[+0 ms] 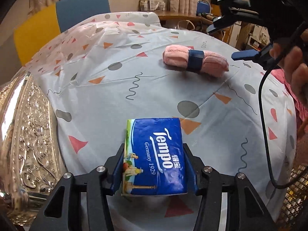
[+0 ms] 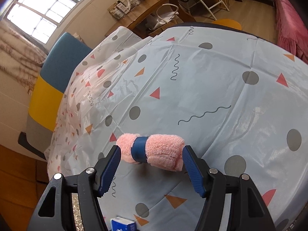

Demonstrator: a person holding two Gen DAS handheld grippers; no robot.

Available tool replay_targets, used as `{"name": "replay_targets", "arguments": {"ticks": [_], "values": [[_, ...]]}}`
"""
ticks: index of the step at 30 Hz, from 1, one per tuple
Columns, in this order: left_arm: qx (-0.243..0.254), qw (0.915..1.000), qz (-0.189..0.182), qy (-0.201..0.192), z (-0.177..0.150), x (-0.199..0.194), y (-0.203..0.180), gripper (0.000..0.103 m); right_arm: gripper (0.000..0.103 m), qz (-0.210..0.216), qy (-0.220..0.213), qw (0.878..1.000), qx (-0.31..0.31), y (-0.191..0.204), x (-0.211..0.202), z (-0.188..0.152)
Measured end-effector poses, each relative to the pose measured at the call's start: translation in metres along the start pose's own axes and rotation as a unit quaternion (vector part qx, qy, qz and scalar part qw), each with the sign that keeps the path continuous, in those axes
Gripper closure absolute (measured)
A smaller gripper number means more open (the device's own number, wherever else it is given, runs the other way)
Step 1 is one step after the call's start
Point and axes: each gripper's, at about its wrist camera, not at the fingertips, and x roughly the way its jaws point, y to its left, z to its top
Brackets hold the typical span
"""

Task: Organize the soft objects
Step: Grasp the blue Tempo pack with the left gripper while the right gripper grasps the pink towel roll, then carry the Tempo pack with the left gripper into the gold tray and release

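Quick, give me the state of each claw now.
Left claw: shut on the tissue pack.
Right claw: open, fingers either side of the rolled pink towel, not gripping it.

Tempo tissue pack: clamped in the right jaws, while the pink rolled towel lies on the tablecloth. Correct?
Wrong side. The left wrist view shows the left gripper clamped on the Tempo tissue pack. The right gripper is open, its jaws either side of the pink rolled towel, which does lie on the tablecloth.
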Motion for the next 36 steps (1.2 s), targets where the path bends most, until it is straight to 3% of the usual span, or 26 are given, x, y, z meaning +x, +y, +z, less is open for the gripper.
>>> {"name": "replay_targets", "arguments": {"ticks": [3,7,9,11,13,15,18,20,23,26,27,29,30,33,35,36], "values": [[0.011,0.9999,0.001,-0.007,-0.002,0.000,-0.002,0.048,0.036,-0.014,-0.005,0.999,-0.048,0.017,0.000,-0.006],[0.011,0.9998,-0.009,-0.011,0.000,0.002,0.001,0.048,0.036,-0.031,0.023,0.989,-0.144,0.048,0.007,-0.008],[0.011,0.9998,-0.008,-0.014,-0.001,0.001,0.001,0.048,0.036,-0.042,0.039,0.976,-0.211,0.066,0.011,-0.005],[0.009,0.9998,-0.010,-0.017,-0.003,-0.002,0.001,0.048,0.035,-0.085,0.042,0.953,-0.287,0.086,0.019,0.000],[0.005,0.9997,-0.014,-0.018,-0.004,-0.003,0.003,0.048,0.030,-0.107,0.073,0.928,-0.350,0.097,0.036,-0.001],[0.003,0.9997,-0.016,-0.019,-0.003,-0.003,0.003,0.048,0.029,-0.140,0.110,0.906,-0.384,0.100,0.059,-0.004],[0.003,0.9996,-0.016,-0.021,-0.004,-0.004,0.003,0.048,0.029,-0.188,0.139,0.887,-0.397,0.091,0.090,-0.012],[0.002,0.9996,-0.018,-0.022,-0.004,-0.003,0.004,0.048,0.044,-0.219,0.149,0.881,-0.391,0.082,0.104,-0.021],[0.001,0.9995,-0.019,-0.023,-0.004,-0.004,0.004,0.047,0.053,-0.197,0.136,0.895,-0.377,0.088,0.096,-0.033],[0.002,0.9996,-0.018,-0.024,-0.005,-0.005,0.004,0.047,0.054,-0.166,0.148,0.891,-0.397,0.101,0.090,-0.064],[0.002,0.9996,-0.018,-0.024,-0.005,-0.005,0.004,0.047,0.053,-0.163,0.156,0.888,-0.401,0.103,0.091,-0.077],[0.002,0.9996,-0.016,-0.024,-0.005,-0.006,0.003,0.047,0.051,-0.170,0.129,0.888,-0.406,0.103,0.088,-0.093],[0.001,0.9996,-0.015,-0.024,-0.005,-0.006,0.003,0.047,0.050,-0.167,0.119,0.896,-0.394,0.099,0.087,-0.096],[0.003,0.9997,-0.009,-0.025,-0.006,-0.006,0.001,0.046,0.046,-0.159,0.117,0.903,-0.381,0.093,0.087,-0.094],[0.003,0.9997,-0.007,-0.025,-0.006,-0.007,0.000,0.046,0.040,-0.139,0.108,0.920,-0.351,0.084,0.087,-0.089],[0.003,0.9997,-0.007,-0.025,-0.006,-0.007,0.000,0.046,0.040,-0.138,0.109,0.917,-0.358,0.085,0.089,-0.088]]}}
